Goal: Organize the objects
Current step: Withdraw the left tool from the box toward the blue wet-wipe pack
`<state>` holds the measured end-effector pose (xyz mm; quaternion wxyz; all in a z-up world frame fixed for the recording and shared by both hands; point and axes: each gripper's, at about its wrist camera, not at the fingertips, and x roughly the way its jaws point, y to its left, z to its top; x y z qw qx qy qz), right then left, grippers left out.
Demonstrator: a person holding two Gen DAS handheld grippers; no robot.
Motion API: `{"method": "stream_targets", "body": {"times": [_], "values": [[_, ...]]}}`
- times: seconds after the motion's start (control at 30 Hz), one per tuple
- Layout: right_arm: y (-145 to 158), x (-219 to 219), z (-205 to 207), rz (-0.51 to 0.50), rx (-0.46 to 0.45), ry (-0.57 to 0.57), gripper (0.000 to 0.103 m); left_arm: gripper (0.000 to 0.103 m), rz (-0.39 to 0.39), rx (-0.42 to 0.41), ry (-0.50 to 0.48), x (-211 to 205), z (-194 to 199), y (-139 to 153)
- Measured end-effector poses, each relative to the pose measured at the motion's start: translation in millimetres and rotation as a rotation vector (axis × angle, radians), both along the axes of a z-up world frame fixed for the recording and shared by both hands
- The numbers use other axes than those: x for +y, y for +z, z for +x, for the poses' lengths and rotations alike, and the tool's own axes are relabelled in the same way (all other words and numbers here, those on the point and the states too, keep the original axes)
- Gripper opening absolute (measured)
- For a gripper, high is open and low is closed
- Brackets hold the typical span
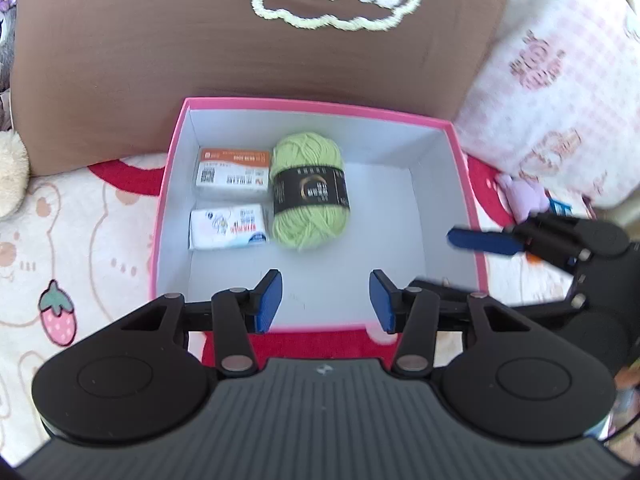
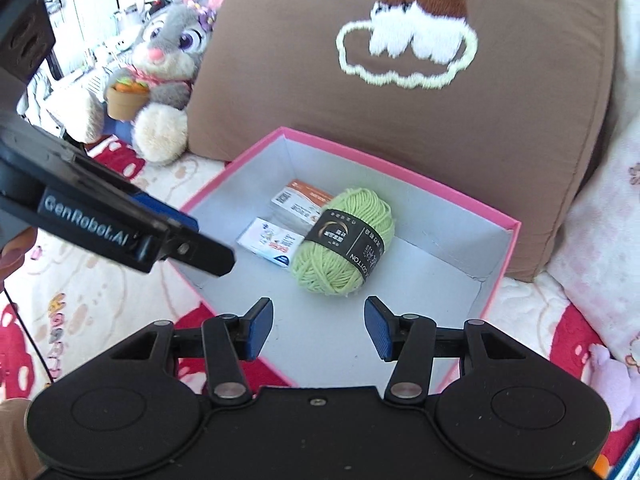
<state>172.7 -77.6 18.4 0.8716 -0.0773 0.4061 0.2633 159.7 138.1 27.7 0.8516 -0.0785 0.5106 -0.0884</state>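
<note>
A pink box [image 1: 176,152] with a white inside sits open on the bed; it also shows in the right wrist view [image 2: 400,168]. In it lie a green yarn ball [image 1: 310,190] [image 2: 344,240], an orange-topped packet [image 1: 232,170] [image 2: 300,200] and a white packet [image 1: 228,226] [image 2: 272,242]. My left gripper [image 1: 326,302] is open and empty over the box's near edge. My right gripper [image 2: 318,330] is open and empty over the box's near right part. The right gripper's blue finger [image 1: 482,240] reaches over the box's right wall.
A brown cushion [image 1: 200,40] [image 2: 480,120] stands behind the box. A pink-patterned pillow [image 1: 560,80] is at the right. A grey rabbit plush [image 2: 168,60] holding a pot sits at the left. The bedspread [image 1: 80,240] has cartoon prints. A small purple toy [image 1: 520,196] lies beside the box.
</note>
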Motion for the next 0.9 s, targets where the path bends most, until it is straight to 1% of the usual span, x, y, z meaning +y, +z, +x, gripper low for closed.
{"method": "stream_targets", "body": {"times": [0.1,0.17,0.27,0.37,0.4,0.47,0.53,0.73,0.83,0.9], "values": [[15.8,-5.4,-15.9,0.0,-0.026,0.006,0.056,0.048,0.014,0.006,-0.029,-4.7,-13.3,8.4],[24.0,-8.5,-27.7,0.001,-0.037,0.01,0.057,0.049,0.006,-0.013,-0.038,-7.0,-21.9,14.6],[32.9,-13.8,-44.3,0.006,-0.044,0.007,0.058,0.051,0.01,-0.037,-0.052,-12.9,-34.5,22.6],[40.1,-21.0,-58.3,0.003,-0.049,-0.013,0.058,0.052,0.005,-0.029,-0.078,-20.4,-45.0,27.3],[42.3,-23.6,-62.9,0.001,-0.052,-0.018,0.058,0.052,0.014,-0.03,-0.092,-23.7,-48.9,28.8],[45.9,-28.9,-71.0,-0.006,-0.045,-0.016,0.058,0.052,0.04,-0.052,-0.121,-30.8,-58.5,34.7],[50.0,-34.8,-79.0,-0.008,-0.039,-0.027,0.058,0.052,0.048,-0.066,-0.144,-36.2,-66.5,40.7],[62.1,-51.2,-106.5,0.006,-0.025,-0.036,0.059,0.054,0.035,-0.053,-0.199,-51.0,-88.3,51.3],[68.1,-59.1,-122.4,0.012,-0.025,-0.041,0.063,0.056,0.031,-0.038,-0.224,-58.8,-97.8,51.6],[72.0,-64.3,-134.1,0.002,-0.037,-0.044,0.069,0.057,0.026,-0.021,-0.245,-64.1,-103.6,50.0]]}}
